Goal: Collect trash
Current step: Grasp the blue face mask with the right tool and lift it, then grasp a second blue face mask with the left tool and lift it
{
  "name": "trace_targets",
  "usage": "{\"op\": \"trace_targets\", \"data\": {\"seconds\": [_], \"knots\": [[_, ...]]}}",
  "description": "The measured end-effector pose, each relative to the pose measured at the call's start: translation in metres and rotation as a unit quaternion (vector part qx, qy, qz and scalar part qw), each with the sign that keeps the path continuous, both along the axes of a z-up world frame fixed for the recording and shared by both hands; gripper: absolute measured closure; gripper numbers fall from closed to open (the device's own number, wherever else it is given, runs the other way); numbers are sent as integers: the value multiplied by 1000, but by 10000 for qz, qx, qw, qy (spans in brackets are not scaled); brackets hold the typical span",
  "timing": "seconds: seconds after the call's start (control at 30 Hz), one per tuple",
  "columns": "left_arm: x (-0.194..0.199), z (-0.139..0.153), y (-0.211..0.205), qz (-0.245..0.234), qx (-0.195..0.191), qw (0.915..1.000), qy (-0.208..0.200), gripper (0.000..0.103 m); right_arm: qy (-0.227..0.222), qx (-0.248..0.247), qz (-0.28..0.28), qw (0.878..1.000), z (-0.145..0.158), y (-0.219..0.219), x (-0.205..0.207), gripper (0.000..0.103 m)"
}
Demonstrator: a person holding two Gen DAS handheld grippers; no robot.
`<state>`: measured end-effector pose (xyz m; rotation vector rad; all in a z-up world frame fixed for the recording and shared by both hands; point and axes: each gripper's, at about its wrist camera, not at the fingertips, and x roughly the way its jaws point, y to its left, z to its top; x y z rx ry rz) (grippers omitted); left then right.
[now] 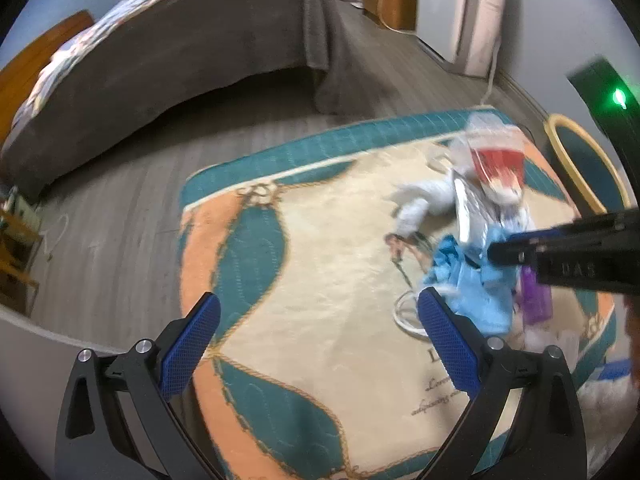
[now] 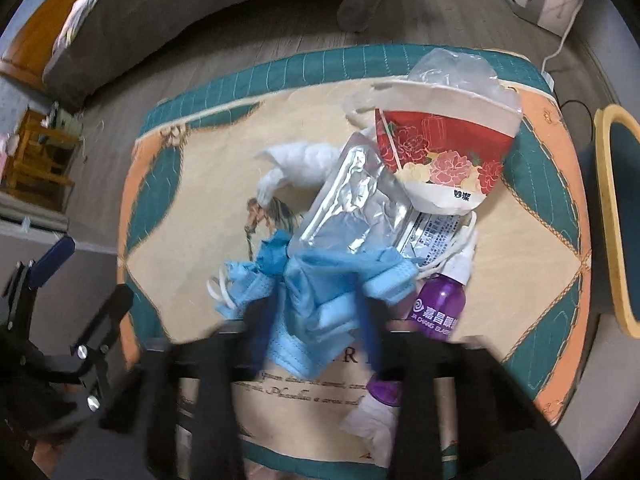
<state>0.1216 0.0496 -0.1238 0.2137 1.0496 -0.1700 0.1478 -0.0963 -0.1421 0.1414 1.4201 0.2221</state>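
A pile of trash lies on a patterned mat (image 2: 532,216): blue face masks (image 2: 320,288), a silver foil pouch (image 2: 352,204), a red flowered paper cup (image 2: 440,152), a purple spray bottle (image 2: 436,308) and crumpled white tissue (image 2: 304,164). My right gripper (image 2: 316,316) is blurred, its blue fingers either side of the blue masks; in the left wrist view it (image 1: 504,252) comes in from the right over the masks (image 1: 476,292). My left gripper (image 1: 320,344) is open and empty, above the mat left of the pile.
A bed with a grey cover (image 1: 168,60) stands beyond the mat on a wood floor. A white appliance (image 1: 468,12) with a cord is at the back right. A yellow-rimmed teal chair seat (image 2: 620,216) is right of the mat. A wooden rack (image 2: 36,160) is at left.
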Motion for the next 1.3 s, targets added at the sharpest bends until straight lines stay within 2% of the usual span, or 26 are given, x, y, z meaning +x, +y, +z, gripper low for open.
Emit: {"op": "trace_targets", "data": {"seconds": [0.1, 0.33, 0.4, 0.5, 0.57, 0.63, 0.7, 0.73, 0.8, 0.93, 0.97, 1.03, 1.1, 1.17, 1.3], "knots": [[-3, -6, -14, -257, -1, 9997, 60, 5, -235, -79, -30, 9997, 16, -6, -1, 94], [-9, -31, -54, -818, -140, 9961, 297, 5, -1089, -367, -73, 9933, 72, -27, -10, 95], [-10, -36, -66, -925, -209, 9949, 356, 6, -1167, -324, -141, 9925, 78, -34, -9, 95], [-14, -45, -84, -1010, -100, 9940, 417, 8, -1130, -253, -278, 9929, 79, -48, -6, 95], [-19, -44, -93, -1044, 12, 9941, 283, 8, -1087, -152, -376, 9932, 79, -60, -5, 95], [-29, -35, -107, -1360, 48, 9907, -18, 8, -1089, -107, -448, 9930, 81, -70, -5, 95], [-36, -34, -118, -1552, 97, 9878, -106, 10, -1096, -66, -511, 9926, 82, -78, -4, 95], [-35, -37, -121, -1563, 105, 9877, -11, 14, -1104, -25, -559, 9923, 83, -83, -3, 95], [-32, -50, -125, -1540, 65, 9875, 326, 36, -1110, 25, -642, 9917, 84, -93, -3, 95], [-40, -60, -136, -1787, 372, 9828, 294, 38, -1085, 76, -651, 9919, 84, -103, -3, 95], [-42, -62, -140, -1866, 534, 9807, 250, 44, -1093, 69, -621, 9920, 85, -104, -4, 95], [-44, -64, -143, -1932, 627, 9788, 262, 66, -1135, 34, -558, 9920, 87, -107, -5, 95], [-43, -60, -143, -1959, 585, 9784, 305, 79, -1184, -21, -522, 9916, 89, -111, -6, 95], [-42, -53, -140, -1974, 527, 9785, 276, 81, -1219, -33, -506, 9912, 92, -116, -6, 95], [-38, -19, -130, -1838, 212, 9827, -98, 84, -1366, 53, -565, 9890, 105, -131, -6, 95]]}}
